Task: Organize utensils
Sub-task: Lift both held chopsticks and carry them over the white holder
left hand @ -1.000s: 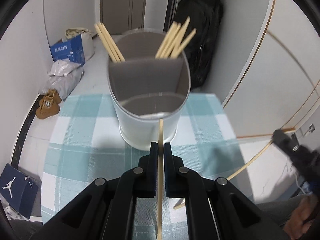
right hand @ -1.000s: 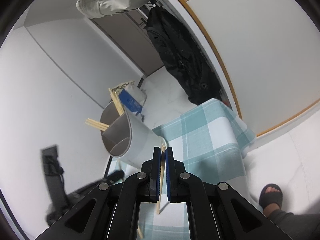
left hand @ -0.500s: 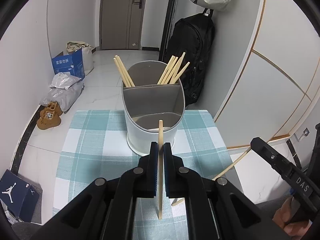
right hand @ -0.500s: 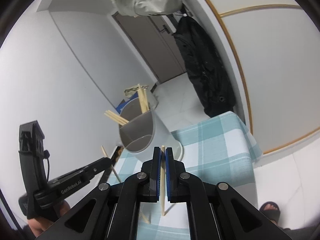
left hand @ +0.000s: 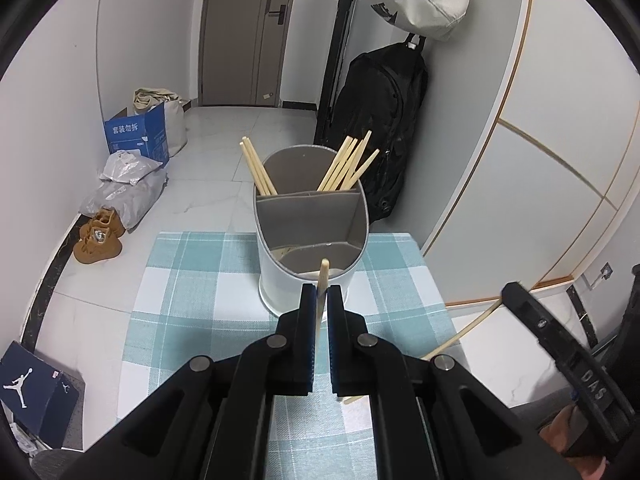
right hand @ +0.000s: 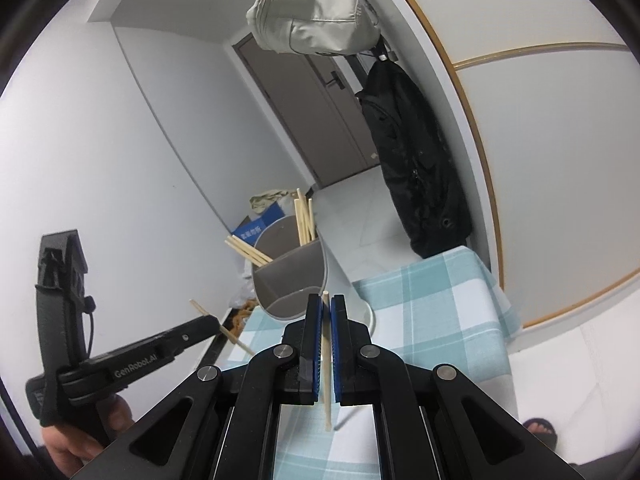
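A grey oval utensil holder [left hand: 312,236] with three compartments stands at the far middle of the table [left hand: 192,288]; it also shows in the right wrist view [right hand: 294,276]. Several chopsticks lean in its two back compartments [left hand: 346,168]; the front one looks empty. My left gripper [left hand: 320,292] is shut on a chopstick [left hand: 320,300], held upright in front of the holder. My right gripper [right hand: 327,302] is shut on another chopstick [right hand: 327,360], to the holder's right. Each gripper shows in the other's view, the left one [right hand: 208,326] and the right one [left hand: 516,294].
The table has a teal-and-white checked cloth [right hand: 432,312]. Beyond it on the floor are a black backpack [left hand: 380,120], a blue box [left hand: 136,136], bags and brown shoes [left hand: 98,236]. A grey bag [right hand: 312,12] hangs above. A white wall runs along the right.
Both grippers have pulled back and risen from the holder, each still holding its chopstick. The holder now looks smaller and further off.
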Demonstrator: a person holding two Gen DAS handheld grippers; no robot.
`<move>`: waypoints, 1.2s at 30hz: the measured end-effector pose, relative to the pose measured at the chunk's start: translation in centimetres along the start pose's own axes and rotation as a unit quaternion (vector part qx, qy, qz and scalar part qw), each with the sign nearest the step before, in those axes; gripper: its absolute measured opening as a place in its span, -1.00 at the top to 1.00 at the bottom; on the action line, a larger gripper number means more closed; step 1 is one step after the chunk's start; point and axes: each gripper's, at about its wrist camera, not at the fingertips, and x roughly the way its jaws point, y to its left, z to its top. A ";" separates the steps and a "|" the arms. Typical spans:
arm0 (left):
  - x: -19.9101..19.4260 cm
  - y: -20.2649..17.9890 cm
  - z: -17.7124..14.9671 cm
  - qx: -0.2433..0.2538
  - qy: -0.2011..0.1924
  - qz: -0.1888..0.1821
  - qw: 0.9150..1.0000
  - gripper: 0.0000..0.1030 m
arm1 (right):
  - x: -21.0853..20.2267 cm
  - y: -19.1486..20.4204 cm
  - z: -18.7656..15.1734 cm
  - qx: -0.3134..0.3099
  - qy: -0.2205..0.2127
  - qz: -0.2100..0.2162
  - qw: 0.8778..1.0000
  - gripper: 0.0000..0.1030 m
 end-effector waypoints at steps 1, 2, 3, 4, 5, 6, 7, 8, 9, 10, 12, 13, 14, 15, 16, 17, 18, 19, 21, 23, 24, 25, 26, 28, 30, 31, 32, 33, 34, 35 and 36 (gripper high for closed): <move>-0.1 0.0 0.1 0.002 -0.001 -0.001 1.000 0.97 | 0.1 0.1 0.0 -0.001 0.001 0.000 1.000 0.93; -0.2 0.0 0.1 0.004 -0.001 -0.001 1.000 0.97 | 0.1 0.4 0.1 -0.004 0.004 0.000 1.000 0.93; -0.3 0.0 0.2 0.007 -0.002 -0.003 1.000 0.97 | 0.2 0.6 0.1 -0.011 0.003 -0.003 1.000 0.93; -0.3 -0.1 0.2 0.009 -0.003 -0.003 1.000 0.97 | 0.1 0.8 0.2 -0.016 0.002 -0.007 1.000 0.93; -0.4 -0.1 0.4 0.012 -0.003 -0.002 1.000 0.97 | 0.1 1.1 0.3 -0.023 0.002 -0.013 1.000 0.93; -0.4 -0.1 0.5 0.013 -0.002 -0.002 1.000 0.97 | 0.2 1.3 0.5 -0.026 0.001 -0.018 0.999 0.93; -0.4 -0.1 0.6 0.013 -0.001 -0.004 1.000 0.97 | 0.2 1.4 0.6 -0.026 0.001 -0.020 0.999 0.93; -0.5 -0.1 0.7 0.014 0.000 -0.003 1.000 0.98 | 0.3 1.5 0.8 -0.026 0.002 -0.022 0.999 0.93; -0.6 -0.1 0.8 0.015 0.001 -0.003 1.000 0.98 | 0.3 1.6 0.9 -0.026 0.003 -0.025 0.999 0.93; -0.7 -0.1 1.0 0.015 0.002 -0.006 1.000 0.98 | 0.4 1.6 1.1 -0.024 0.004 -0.028 0.999 0.93; -1.0 -0.2 1.2 0.020 0.004 -0.007 1.000 0.98 | 0.6 1.7 1.4 -0.019 0.007 -0.029 0.999 0.93; -1.3 -0.3 1.4 0.024 0.003 -0.009 1.000 0.98 | 0.6 1.7 1.7 -0.018 0.008 -0.029 0.999 0.93; -1.4 -0.3 1.5 0.026 0.003 -0.009 1.000 0.98 | 0.6 1.8 1.9 -0.019 0.009 -0.029 0.999 0.93; -1.5 -0.4 1.7 0.029 0.004 -0.006 1.000 0.98 | 0.6 2.1 2.2 -0.022 0.010 -0.027 0.999 0.93; -1.6 -0.3 1.9 0.028 0.007 -0.004 1.000 0.98 | 0.6 2.3 2.4 -0.025 0.010 -0.025 0.999 0.93; -1.6 -0.3 2.1 0.027 0.012 -0.007 1.000 0.98 | 0.5 2.7 2.6 -0.032 0.009 -0.025 0.999 0.93; -1.6 -0.3 2.3 0.026 0.017 -0.010 0.999 0.98 | 0.5 3.0 2.8 -0.039 0.008 -0.025 0.999 0.93; -1.7 -0.3 2.5 0.026 0.018 -0.009 0.999 0.98 | 0.4 3.3 3.1 -0.046 0.006 -0.025 0.999 0.93; -1.9 -0.4 3.1 0.027 0.019 -0.014 0.999 0.98 | 0.3 3.9 3.6 -0.059 0.004 -0.023 0.998 0.93; -2.2 -0.5 3.5 0.028 0.015 -0.015 0.999 0.98 | 0.3 4.3 4.1 -0.070 0.003 -0.024 0.997 0.93; -2.3 -0.5 3.8 0.028 0.015 -0.017 0.999 0.98 | 0.3 4.4 4.5 -0.073 0.001 -0.023 0.997 0.93; -2.5 -0.5 4.2 0.027 0.013 -0.019 0.999 0.98 | 0.2 4.6 4.9 -0.074 0.000 -0.022 0.997 0.93; -2.6 -0.6 4.4 0.027 0.012 -0.019 0.999 0.98 | 0.2 4.7 5.5 -0.074 -0.001 -0.021 0.997 0.93; -3.0 -0.5 5.2 0.026 0.009 -0.025 0.999 0.98 | 0.2 5.0 6.5 -0.072 -0.002 -0.018 0.997 0.93; -3.4 -0.6 6.0 0.025 0.003 -0.027 0.999 0.98 | 0.4 5.5 7.7 -0.076 -0.006 -0.018 0.997 0.93; -3.6 -0.6 6.4 0.026 -0.001 -0.028 0.999 0.98 | 0.4 5.8 8.2 -0.079 -0.008 -0.017 0.997 0.93; -3.8 -0.5 7.0 0.026 -0.005 -0.027 0.999 0.98 | 0.5 6.1 8.6 -0.082 -0.009 -0.016 0.996 0.93; -3.8 -0.6 7.4 0.025 -0.007 -0.028 0.999 0.98 | 0.6 6.3 9.2 -0.085 -0.011 -0.015 0.996 0.93; -3.9 -0.5 7.9 0.023 -0.008 -0.031 0.999 0.98 | 0.7 6.7 9.8 -0.088 -0.014 -0.016 0.996 0.93; -3.9 -0.4 8.4 0.019 -0.009 -0.033 0.999 0.98 | 0.8 6.9 10.4 -0.090 -0.015 -0.015 0.996 0.93; -4.0 -0.2 9.0 0.016 -0.012 -0.033 0.999 0.98 | 1.0 7.1 11.0 -0.092 -0.016 -0.014 0.996 0.93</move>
